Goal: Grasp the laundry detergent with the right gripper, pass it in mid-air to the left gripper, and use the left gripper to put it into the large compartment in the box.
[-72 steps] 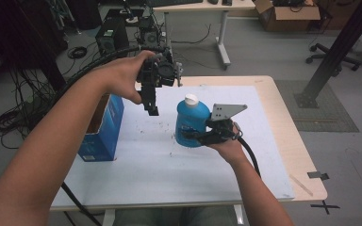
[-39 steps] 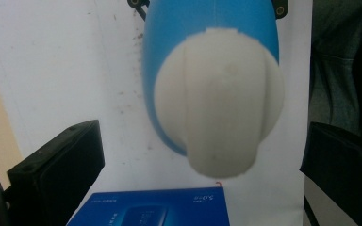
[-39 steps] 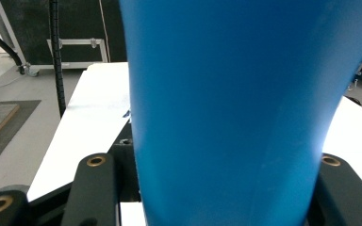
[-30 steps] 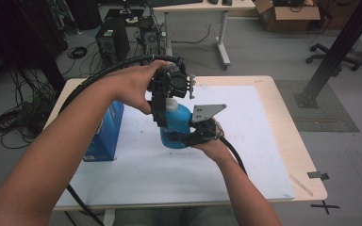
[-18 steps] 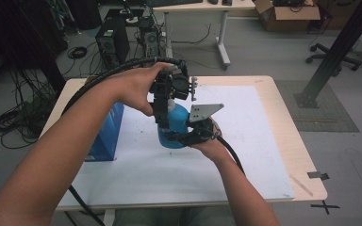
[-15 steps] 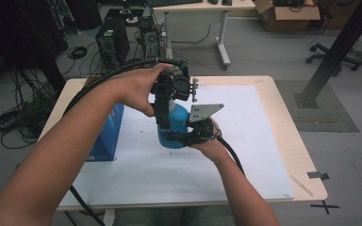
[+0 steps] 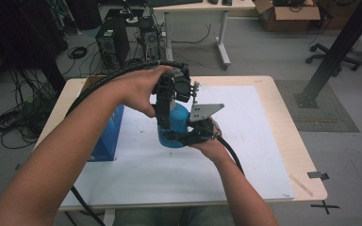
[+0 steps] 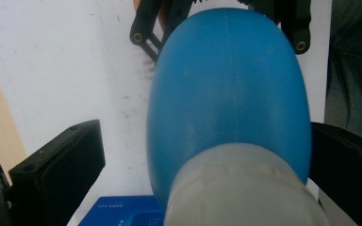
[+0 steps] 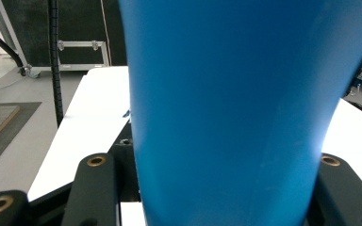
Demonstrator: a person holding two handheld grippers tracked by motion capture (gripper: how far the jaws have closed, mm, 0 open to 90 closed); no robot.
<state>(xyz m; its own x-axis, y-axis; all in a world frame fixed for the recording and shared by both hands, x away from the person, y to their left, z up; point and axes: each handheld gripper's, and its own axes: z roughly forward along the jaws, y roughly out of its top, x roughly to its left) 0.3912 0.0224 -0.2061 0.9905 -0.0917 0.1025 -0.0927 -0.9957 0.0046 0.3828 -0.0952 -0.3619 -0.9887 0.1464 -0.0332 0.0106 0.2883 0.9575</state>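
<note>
High view: blue bottle (image 7: 175, 126) upright near the middle of the white mat (image 7: 259, 141) on the wooden table (image 7: 298, 155), smooth rounded plastic body, lower part widest. Cap and neck hidden behind the left gripper (image 7: 166, 115), lowered over the bottle's top from above. Left hand (image 7: 141, 89) wrapped around that gripper, forearm crossing from the lower left, black cable (image 7: 104, 84) arching back along it. Right gripper (image 7: 185, 137) level at the bottle's base, clamped on the lower body; grey three-cornered plate (image 7: 204, 111) on top, right hand (image 7: 208, 143) behind it, forearm rising from the bottom edge. Blue box (image 7: 107, 136) just left of the bottle, partly covered by the left forearm. Contact between left jaws and cap too small to judge here.

Left gripper view: looking down the bottle (image 8: 228, 113), pale grey-white cap (image 8: 245, 188) nearest, cut off by the bottom edge. Black jaws standing wide on either side of the cap; visible gap on the left, right side too dark to tell contact. Right gripper (image 8: 219, 28) at the far end, on the bottle's base. Corner of the blue box (image 8: 122, 212) at the bottom.

Right gripper view: blue bottle wall (image 9: 231, 108) close up, top and bottom cut off, held tight between the two black jaws. White mat (image 9: 94, 117) beyond.
</note>
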